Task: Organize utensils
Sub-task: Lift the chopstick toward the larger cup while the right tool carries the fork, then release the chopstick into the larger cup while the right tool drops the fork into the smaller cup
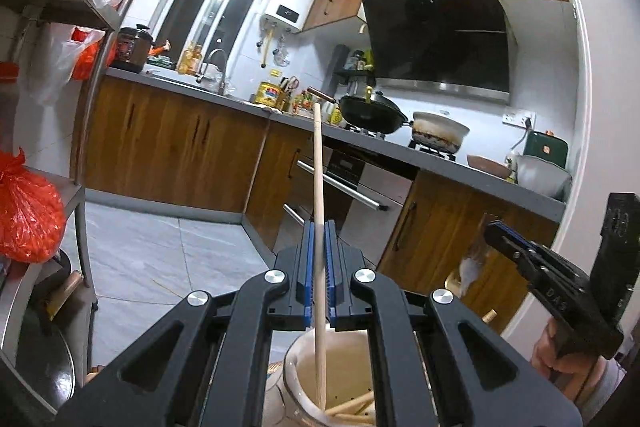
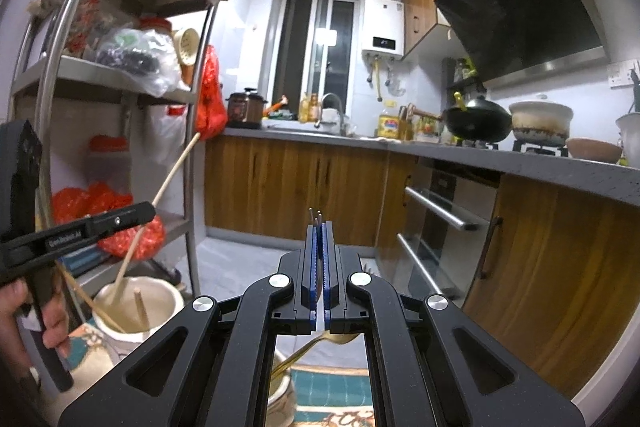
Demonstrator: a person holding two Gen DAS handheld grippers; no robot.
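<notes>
Left claw (image 1: 319, 259) clamped on long wooden stick (image 1: 318, 195), lower end inside cream jar (image 1: 298, 363). Right claw (image 2: 319, 259) closed on fork (image 2: 316, 217). Risk: jar tipped if stick is levered sideways against rim.

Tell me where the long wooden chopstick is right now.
The long wooden chopstick is clamped in the left gripper, its lower end inside the cream holder; in the right wrist view it slants at lower left, before the metal shelf rack.
</notes>
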